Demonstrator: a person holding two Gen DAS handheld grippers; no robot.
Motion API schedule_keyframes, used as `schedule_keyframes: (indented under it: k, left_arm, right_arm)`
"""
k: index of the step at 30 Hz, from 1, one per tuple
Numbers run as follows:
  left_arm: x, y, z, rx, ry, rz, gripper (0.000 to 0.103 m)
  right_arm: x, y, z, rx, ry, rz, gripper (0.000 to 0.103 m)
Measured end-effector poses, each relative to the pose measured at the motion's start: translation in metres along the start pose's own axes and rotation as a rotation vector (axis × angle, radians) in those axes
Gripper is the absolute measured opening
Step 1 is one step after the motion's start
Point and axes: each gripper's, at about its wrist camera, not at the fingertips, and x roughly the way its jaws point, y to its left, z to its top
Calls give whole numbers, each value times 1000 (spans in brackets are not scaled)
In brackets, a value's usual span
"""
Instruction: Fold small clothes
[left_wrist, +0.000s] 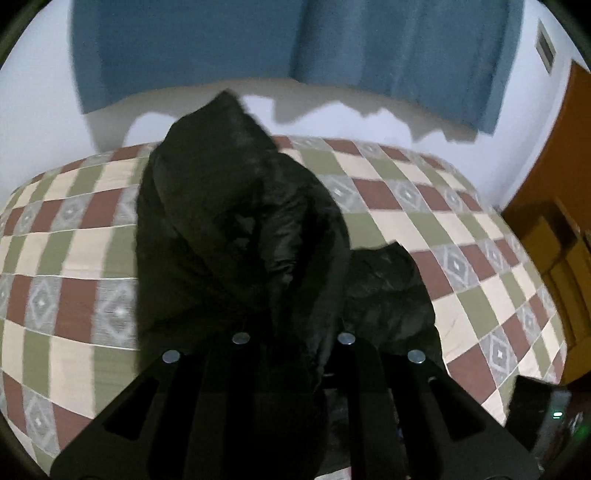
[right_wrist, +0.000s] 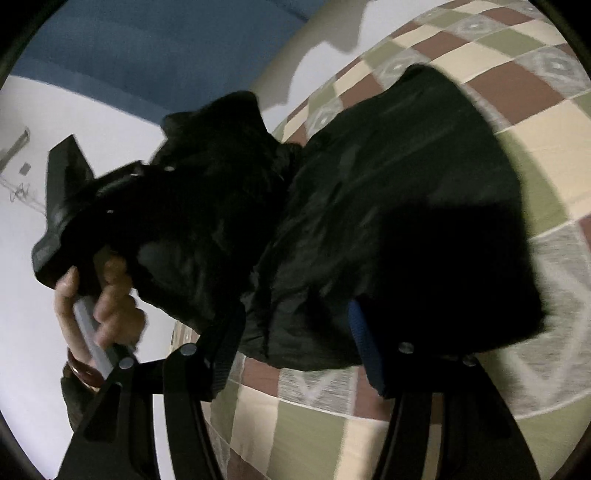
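Observation:
A black puffy hooded jacket (left_wrist: 236, 221) hangs lifted over the checked bedcover (left_wrist: 424, 221). My left gripper (left_wrist: 291, 328) is shut on a fold of it, and the dark cloth hides the fingertips. In the right wrist view the jacket (right_wrist: 388, 206) stretches across the frame. A thick fold fills the gap between the blue-padded fingers (right_wrist: 364, 339) of my right gripper (right_wrist: 295, 332), which is shut on it with its jaws well apart. At the left a person's hand (right_wrist: 110, 295) holds the left gripper's body (right_wrist: 62, 192), its front buried in the jacket.
The bed (right_wrist: 535, 147) with its red, green and cream squares runs under both grippers. Behind it are a white wall and a blue curtain (left_wrist: 332, 44). A wooden door and furniture (left_wrist: 554, 221) stand at the right. A dark device with a green light (left_wrist: 546, 413) sits at the lower right.

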Motion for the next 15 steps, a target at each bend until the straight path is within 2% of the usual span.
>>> schedule_keyframes:
  k: [8,15]
  left_arm:
    - [67,-77,-29,70,88,11,13]
    - [90,-113,-51,113,78,34,13]
  right_arm:
    - [-44,-35,-3,72,-81,-9,58]
    - [-72,-53,1,123,-151,4,58]
